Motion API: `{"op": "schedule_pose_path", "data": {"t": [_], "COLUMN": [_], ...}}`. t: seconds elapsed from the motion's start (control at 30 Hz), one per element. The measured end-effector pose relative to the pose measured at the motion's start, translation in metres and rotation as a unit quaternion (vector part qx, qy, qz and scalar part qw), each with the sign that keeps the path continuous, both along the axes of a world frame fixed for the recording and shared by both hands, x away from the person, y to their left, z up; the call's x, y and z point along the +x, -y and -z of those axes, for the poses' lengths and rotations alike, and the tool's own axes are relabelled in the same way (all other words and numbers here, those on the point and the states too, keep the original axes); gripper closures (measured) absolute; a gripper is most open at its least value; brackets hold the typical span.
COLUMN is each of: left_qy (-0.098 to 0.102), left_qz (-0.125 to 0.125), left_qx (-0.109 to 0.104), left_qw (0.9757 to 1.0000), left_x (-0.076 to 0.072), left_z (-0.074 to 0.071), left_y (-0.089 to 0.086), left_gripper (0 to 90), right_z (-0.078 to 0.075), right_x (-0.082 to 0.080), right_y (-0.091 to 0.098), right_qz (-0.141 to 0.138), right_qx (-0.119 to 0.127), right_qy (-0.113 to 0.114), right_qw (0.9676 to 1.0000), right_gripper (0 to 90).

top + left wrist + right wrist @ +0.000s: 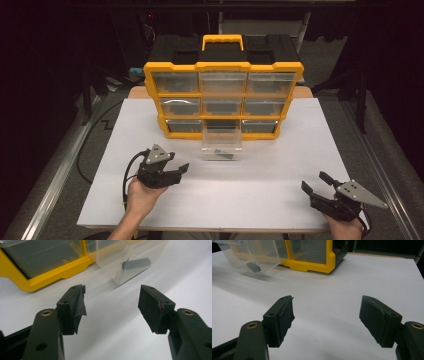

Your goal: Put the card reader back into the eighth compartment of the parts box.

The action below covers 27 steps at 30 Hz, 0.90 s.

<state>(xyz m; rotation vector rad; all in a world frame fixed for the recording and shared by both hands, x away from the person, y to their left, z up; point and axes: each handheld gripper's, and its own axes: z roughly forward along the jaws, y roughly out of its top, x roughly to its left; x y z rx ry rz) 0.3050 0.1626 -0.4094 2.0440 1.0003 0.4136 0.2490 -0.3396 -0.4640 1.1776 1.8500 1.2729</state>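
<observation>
Both tongs spread apart, holding nothing: left tongs (177, 167) near counter (280, 165) centre-left, right tongs (315, 182) at front right. Yellow organizer (223, 67) at back; its clear drawer (221, 145), bottom middle, pulled out, dark part (136, 263) inside.

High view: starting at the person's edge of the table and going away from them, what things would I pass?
Right gripper → left gripper → pulled-out clear drawer with a dark item inside → yellow-framed drawer cabinet → its yellow carry handle.
</observation>
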Motion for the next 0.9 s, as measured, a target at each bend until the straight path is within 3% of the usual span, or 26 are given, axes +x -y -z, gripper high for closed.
{"op": "schedule_pose_path", "data": {"t": [0.43,0.9], "left_qy": [0.016,0.026], "left_qz": [-0.024,-0.052], "left_qx": [-0.023,-0.033], "left_qw": [0.9993,0.9977], "left_x": [-0.008,-0.012], "left_z": [0.007,0.014], "left_y": [-0.018,-0.038], "left_gripper": [38.0,37.3], "right_z": [0.000,0.000], "right_x": [0.000,0.000], "right_y": [-0.001,-0.001], "right_qz": [0.001,0.001], "right_qx": [-0.002,-0.002], "right_qy": [0.001,0.001], "right_qw": [1.0000,1.0000], "right_gripper": [27.4,27.4]}}
